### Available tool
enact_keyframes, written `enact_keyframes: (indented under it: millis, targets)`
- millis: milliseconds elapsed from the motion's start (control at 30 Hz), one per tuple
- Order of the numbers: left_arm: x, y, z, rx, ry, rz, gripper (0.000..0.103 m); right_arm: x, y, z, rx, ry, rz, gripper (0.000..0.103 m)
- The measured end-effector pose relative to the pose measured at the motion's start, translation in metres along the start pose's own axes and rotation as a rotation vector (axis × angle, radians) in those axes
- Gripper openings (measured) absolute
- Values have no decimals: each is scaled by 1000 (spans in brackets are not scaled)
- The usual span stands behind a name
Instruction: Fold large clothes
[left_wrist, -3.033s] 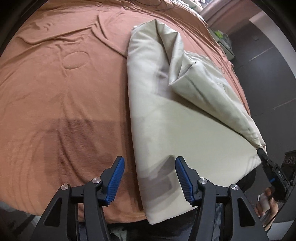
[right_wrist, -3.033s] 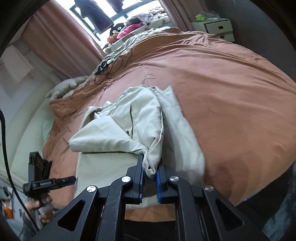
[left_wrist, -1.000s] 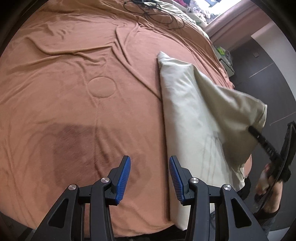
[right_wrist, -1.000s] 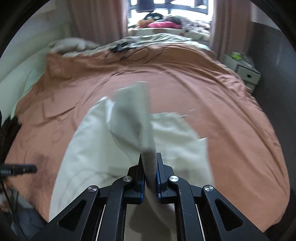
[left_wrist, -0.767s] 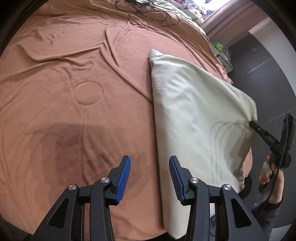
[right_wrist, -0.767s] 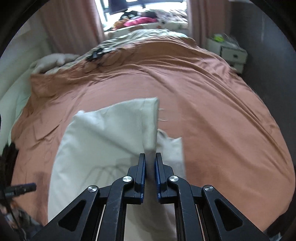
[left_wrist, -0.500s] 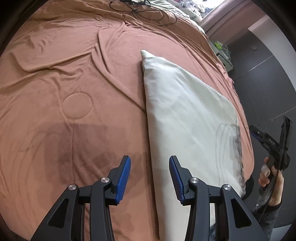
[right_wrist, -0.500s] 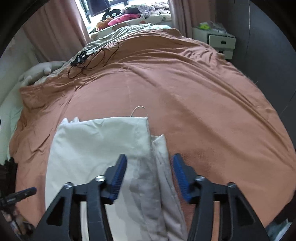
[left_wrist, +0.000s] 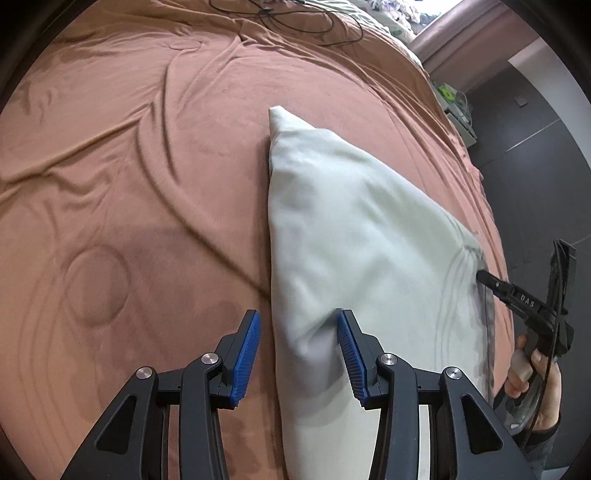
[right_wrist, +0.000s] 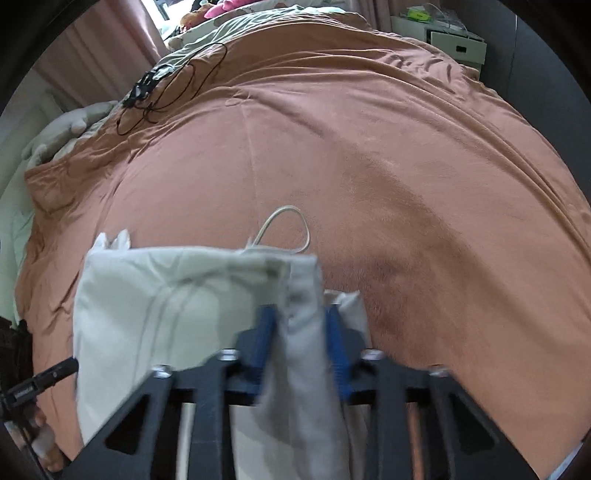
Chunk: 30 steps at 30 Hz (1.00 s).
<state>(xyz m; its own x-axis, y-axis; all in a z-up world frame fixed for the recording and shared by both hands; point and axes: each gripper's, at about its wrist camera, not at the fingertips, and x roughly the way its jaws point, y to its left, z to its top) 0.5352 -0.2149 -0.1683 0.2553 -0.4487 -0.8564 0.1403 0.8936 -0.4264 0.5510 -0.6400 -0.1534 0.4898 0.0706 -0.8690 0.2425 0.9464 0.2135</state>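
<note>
A cream garment (left_wrist: 351, 229) lies folded in a long panel on the brown bedspread (left_wrist: 129, 166). My left gripper (left_wrist: 297, 317) is open and straddles the garment's left edge near its near end; its pads do not press the cloth. In the right wrist view the garment (right_wrist: 166, 295) shows a cord loop (right_wrist: 291, 221) at its far edge. My right gripper (right_wrist: 299, 314) is blurred, and its jaws are closing on a bunched fold at the garment's right edge that fills the gap. A hand (left_wrist: 532, 373) holds that right gripper (left_wrist: 517, 299) at the far right.
A black cable (right_wrist: 166, 85) lies coiled at the far end of the bedspread (right_wrist: 406, 147). A white nightstand (right_wrist: 454, 37) stands beyond the bed's right corner. A pale pillow (right_wrist: 62, 125) sits at the far left. Dark floor lies past the bed's right edge.
The right gripper let go of the lifted flap, which dropped flat, then opened, came down and began closing on the right edge. The left gripper slid over until it straddles the left edge.
</note>
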Motion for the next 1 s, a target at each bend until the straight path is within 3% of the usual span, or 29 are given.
enact_keyframes:
  millis: [133,367,433,467,500,567,600,633,833,900,1000]
  targets:
    - [14,-1,19,0,-9,-6,46,9,-5,6,-9,-10,-4,4]
    - [26,-15,34,32,-25,-32,46,16,-25,7,22,-23,6,2]
    - [29,-21,33,62,-28,-9,46,18,-30,9,12,-16,-53,1]
    - [30,-22,33,73,-29,3,46,18,-35,11,26,-2,-27,2]
    - [29,-21,31,80,-31,1,47,16,-41,11,45,12,25,10]
    - [26,-16,30,77,-34,-10,47,9,-49,9,65,12,61,37]
    - [24,-13,30,68,-30,-17,47,3,-54,8,70,-4,65,57]
    - [24,-11,30,59,-26,-26,47,-2,-58,6,74,-20,72,64]
    - [20,-7,20,52,-17,-41,47,-10,-81,-2,138,4,259,65]
    - [20,-7,18,51,-20,-40,47,-5,-80,-5,134,37,314,73]
    - [21,-9,18,53,-20,-36,47,9,-77,-9,141,94,383,74]
